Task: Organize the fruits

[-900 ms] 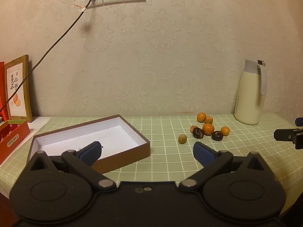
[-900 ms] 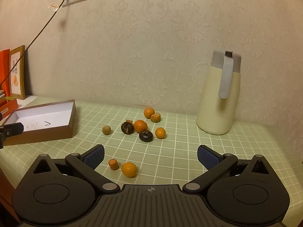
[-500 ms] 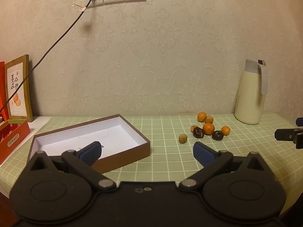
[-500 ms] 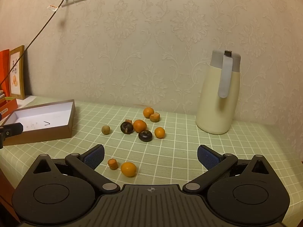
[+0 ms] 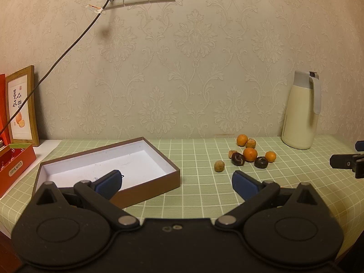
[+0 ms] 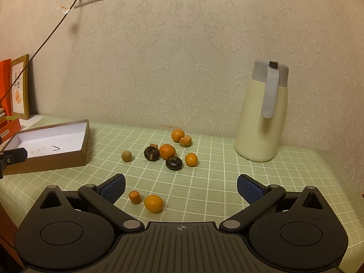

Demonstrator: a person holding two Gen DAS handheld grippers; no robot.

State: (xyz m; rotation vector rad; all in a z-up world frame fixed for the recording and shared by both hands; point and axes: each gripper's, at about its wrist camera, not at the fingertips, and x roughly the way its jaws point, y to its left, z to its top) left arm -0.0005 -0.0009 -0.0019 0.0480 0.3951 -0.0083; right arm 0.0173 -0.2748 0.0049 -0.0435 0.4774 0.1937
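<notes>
I see my left gripper spread wide, holding nothing, its left pad over the near edge of the shallow brown cardboard box with a white inside. The box's long axis runs from near left to far right. My right gripper is equally wide and empty, above the green checked tablecloth. An oval orange kumquat lies near its left pad, lengthwise left to right; the cluster of small orange and dark fruits sits farther, left of the cream thermos jug
</notes>
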